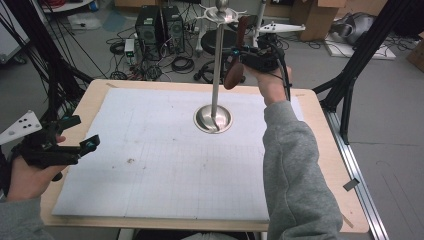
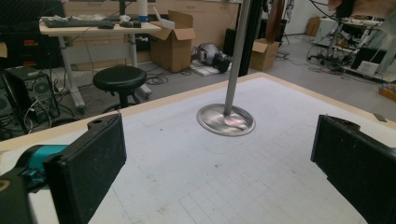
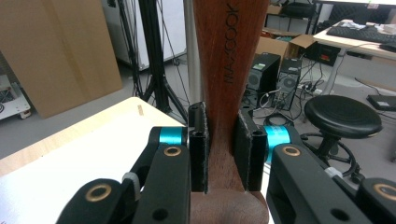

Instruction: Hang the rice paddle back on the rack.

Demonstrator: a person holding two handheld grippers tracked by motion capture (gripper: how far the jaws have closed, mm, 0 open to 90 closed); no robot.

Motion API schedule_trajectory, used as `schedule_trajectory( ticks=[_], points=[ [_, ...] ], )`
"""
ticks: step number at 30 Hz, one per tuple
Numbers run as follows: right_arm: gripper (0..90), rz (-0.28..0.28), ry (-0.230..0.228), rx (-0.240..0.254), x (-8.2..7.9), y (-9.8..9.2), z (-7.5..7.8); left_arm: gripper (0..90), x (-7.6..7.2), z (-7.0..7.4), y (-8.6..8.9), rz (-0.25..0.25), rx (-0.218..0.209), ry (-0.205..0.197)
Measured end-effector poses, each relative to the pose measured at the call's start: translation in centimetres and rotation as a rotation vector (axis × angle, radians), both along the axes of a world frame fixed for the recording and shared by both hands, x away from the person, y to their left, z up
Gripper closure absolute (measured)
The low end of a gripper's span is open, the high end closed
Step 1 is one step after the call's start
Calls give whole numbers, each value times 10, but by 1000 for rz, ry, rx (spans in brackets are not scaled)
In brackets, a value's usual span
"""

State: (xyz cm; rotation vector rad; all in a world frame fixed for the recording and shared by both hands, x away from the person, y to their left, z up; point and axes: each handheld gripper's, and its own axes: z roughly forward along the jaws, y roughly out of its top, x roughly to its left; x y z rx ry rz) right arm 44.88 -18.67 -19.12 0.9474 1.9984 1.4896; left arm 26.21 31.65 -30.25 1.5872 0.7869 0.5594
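A steel stand with a round base [image 1: 213, 119] and a tall pole [image 1: 217, 60] rises from the middle of the white gridded mat [image 1: 150, 160]; hooks ring its top [image 1: 222, 16]. My right gripper [image 1: 240, 55] is held up beside the pole, shut on a brown wooden utensil [image 1: 235, 74] that hangs upright. In the right gripper view the jaws clamp the utensil's narrow neck [image 3: 223, 140], with lettering on its handle [image 3: 229, 42]. My left gripper [image 1: 75, 135] rests at the mat's left edge, open and empty; its pads [image 2: 88, 172] stand wide apart facing the stand's base [image 2: 226, 119].
The mat lies on a wooden table [image 1: 330, 165]. Behind the table are a black stool [image 1: 220, 37], computer towers [image 1: 160, 25] and cables on the floor. Black tripod legs [image 1: 360, 55] stand at the right, and cardboard boxes [image 2: 173, 39] lie farther back.
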Motion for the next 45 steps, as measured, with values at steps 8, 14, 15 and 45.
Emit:
schedule_trajectory(
  ticks=[8, 14, 15, 45],
  points=[
    [772, -1, -3, 3, 1, 3, -1, 38, 0, -3, 4, 15, -2, 10],
    [772, -5, -9, 6, 3, 4, -2, 38, -2, -2, 6, 15, -3, 8],
    [772, -5, -9, 5, 3, 4, -2, 38, -2, -3, 6, 13, -4, 7],
    [535, -39, -22, -4, 3, 5, -5, 37, -2, -4, 7, 20, -2, 5]
  ],
)
